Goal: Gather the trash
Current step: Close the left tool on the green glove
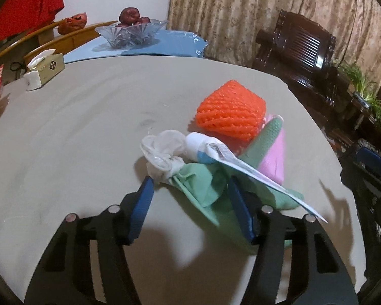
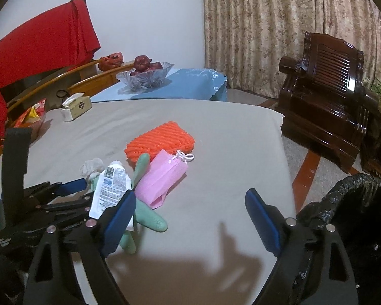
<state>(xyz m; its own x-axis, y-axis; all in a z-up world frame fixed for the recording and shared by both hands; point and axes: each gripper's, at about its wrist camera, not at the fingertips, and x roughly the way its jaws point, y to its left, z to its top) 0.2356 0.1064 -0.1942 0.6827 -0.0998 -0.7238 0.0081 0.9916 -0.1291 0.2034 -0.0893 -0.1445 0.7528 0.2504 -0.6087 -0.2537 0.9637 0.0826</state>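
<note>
1. Table (image 1: 63,152), grey cloth cover, takes up most of both views; a trash pile sits on its right-hand part.
2. Bin with black liner (image 2: 355,203) stands off the table's right edge, seen only in the right wrist view.
3. Left gripper (image 1: 190,190), down at the near edge of the pile. Its blue pads flank the green glove; jaws partly apart, and whether the pads press the glove cannot be told.
4. Right gripper (image 2: 190,203) hangs over bare cloth just right of the pile, jaws spread wide, nothing between them.
5. Orange foam net (image 1: 231,111), far side of the pile, touching the pink item.
6. Green glove (image 1: 203,185), lowest in the pile, fingers splayed toward the near edge.
7. Pink mask (image 2: 162,180), folded, white string at its far end, lying over the glove.
8. White tube (image 1: 210,150), printed label, resting across the glove.
9. Crumpled white wad (image 1: 162,152), left end of the pile, beside the tube's cap.
</note>
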